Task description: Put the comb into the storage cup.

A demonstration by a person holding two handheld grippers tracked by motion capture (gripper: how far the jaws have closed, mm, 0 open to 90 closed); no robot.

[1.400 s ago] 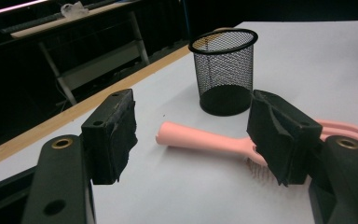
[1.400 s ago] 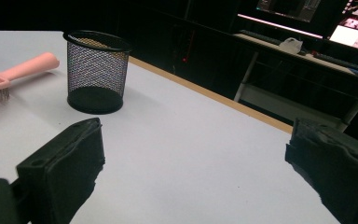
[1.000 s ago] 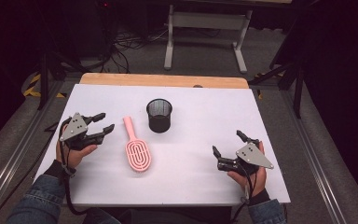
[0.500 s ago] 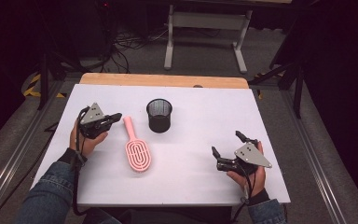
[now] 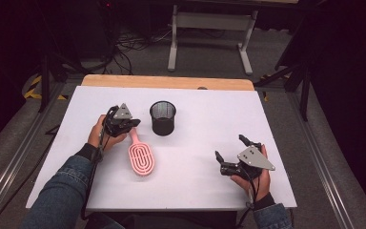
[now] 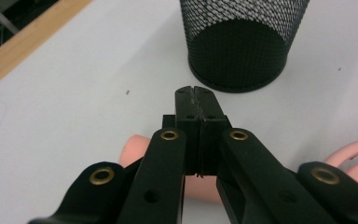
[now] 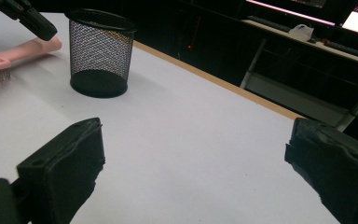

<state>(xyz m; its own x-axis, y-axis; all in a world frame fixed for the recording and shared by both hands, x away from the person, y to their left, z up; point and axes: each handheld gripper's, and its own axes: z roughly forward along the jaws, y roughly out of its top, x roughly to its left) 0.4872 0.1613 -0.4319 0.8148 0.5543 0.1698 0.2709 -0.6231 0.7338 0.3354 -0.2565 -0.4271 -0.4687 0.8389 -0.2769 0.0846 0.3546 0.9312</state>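
Over on the left, the left gripper (image 5: 132, 122) hung right above the handle end of the pink hairbrush (image 5: 141, 158), jaws pressed flat together. In the left gripper view those jaws met pad to pad with nothing between them, and the brush handle (image 6: 137, 148) lay underneath and behind the tips, crossing below them rather than sitting in the grip. They had only just finished closing, and on air!

The hairbrush lay flat on the white bench (image 5: 205, 124), its long axis running from far to near in the high view, tilted a little. Handle pointed away toward the far edge, the oval slotted head pointed back toward the person (bristle side I could not tell from above). So the handle tip was the part under the left jaws, while the head lay nearer the person's left sleeve (image 5: 59, 191).

Just to the right of the handle stood the black mesh cup (image 5: 163, 117), upright, open mouth up, near the brush but apart from it. In the left gripper view the cup (image 6: 242, 42) stood just ahead of the closed jaw tips.

Far right, the right gripper (image 5: 228, 155) rested low over the bench, well apart from brush and cup, jaws spread wide and empty.
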